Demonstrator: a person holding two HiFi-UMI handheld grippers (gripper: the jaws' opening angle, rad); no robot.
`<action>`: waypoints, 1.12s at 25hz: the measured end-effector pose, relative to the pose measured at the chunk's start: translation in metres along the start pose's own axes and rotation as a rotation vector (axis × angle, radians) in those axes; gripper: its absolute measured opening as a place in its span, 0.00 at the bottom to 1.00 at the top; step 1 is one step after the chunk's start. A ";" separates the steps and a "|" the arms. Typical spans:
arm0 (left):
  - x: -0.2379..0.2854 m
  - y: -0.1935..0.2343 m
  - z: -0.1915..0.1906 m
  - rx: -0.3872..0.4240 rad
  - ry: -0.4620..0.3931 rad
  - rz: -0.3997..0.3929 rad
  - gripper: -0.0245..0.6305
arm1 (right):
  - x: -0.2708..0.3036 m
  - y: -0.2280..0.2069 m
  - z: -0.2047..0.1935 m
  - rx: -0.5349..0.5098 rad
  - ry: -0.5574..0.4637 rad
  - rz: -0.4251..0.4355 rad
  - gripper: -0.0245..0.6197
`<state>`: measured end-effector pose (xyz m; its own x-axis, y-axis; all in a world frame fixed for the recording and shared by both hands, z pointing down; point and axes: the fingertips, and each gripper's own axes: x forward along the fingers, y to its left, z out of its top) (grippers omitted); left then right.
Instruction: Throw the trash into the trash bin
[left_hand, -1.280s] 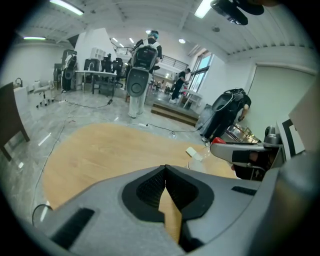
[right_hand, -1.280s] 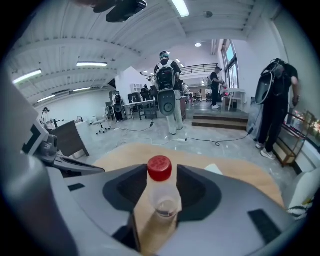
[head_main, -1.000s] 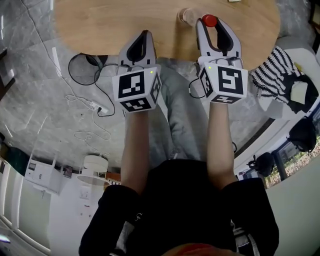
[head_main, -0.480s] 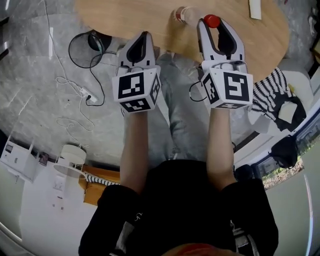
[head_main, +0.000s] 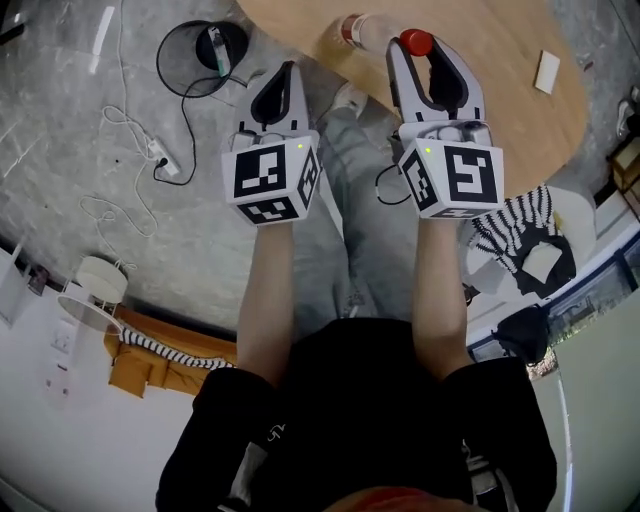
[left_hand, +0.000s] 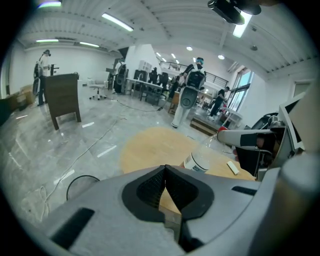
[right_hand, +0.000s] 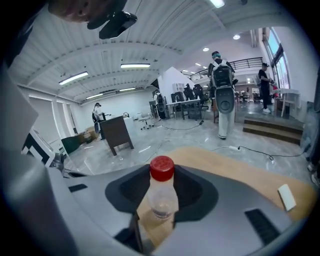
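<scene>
Right gripper (head_main: 425, 55) clamping a red-capped bottle (right_hand: 161, 192) at a wooden table (head_main: 500, 100).
Left gripper (head_main: 288, 68) sitting closed, empty; cable (head_main: 185, 130) lying at ten o'clock.

Label (left_hand: 198, 164) on bottle (left_hand: 211, 149) (seemingly printed) unreadable; nothing else.

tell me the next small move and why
Probably carry the bottle away from the table and look round for the bin: the right gripper is clamped on its neck, the left gripper is shut and empty, and no bin shows in any view.
</scene>
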<state>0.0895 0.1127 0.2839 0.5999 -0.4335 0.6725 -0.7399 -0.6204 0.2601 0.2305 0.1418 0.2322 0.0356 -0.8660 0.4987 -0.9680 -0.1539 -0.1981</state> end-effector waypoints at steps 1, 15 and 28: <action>-0.005 0.009 -0.001 -0.009 -0.003 0.014 0.04 | 0.004 0.010 0.000 -0.008 0.005 0.020 0.25; -0.071 0.152 -0.029 -0.210 -0.057 0.227 0.04 | 0.081 0.157 -0.026 -0.093 0.119 0.280 0.25; -0.104 0.256 -0.065 -0.367 -0.063 0.358 0.04 | 0.160 0.263 -0.083 -0.160 0.265 0.438 0.25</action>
<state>-0.1822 0.0418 0.3258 0.2981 -0.6226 0.7235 -0.9536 -0.1602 0.2550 -0.0387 0.0018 0.3297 -0.4239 -0.6800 0.5982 -0.9047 0.2873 -0.3145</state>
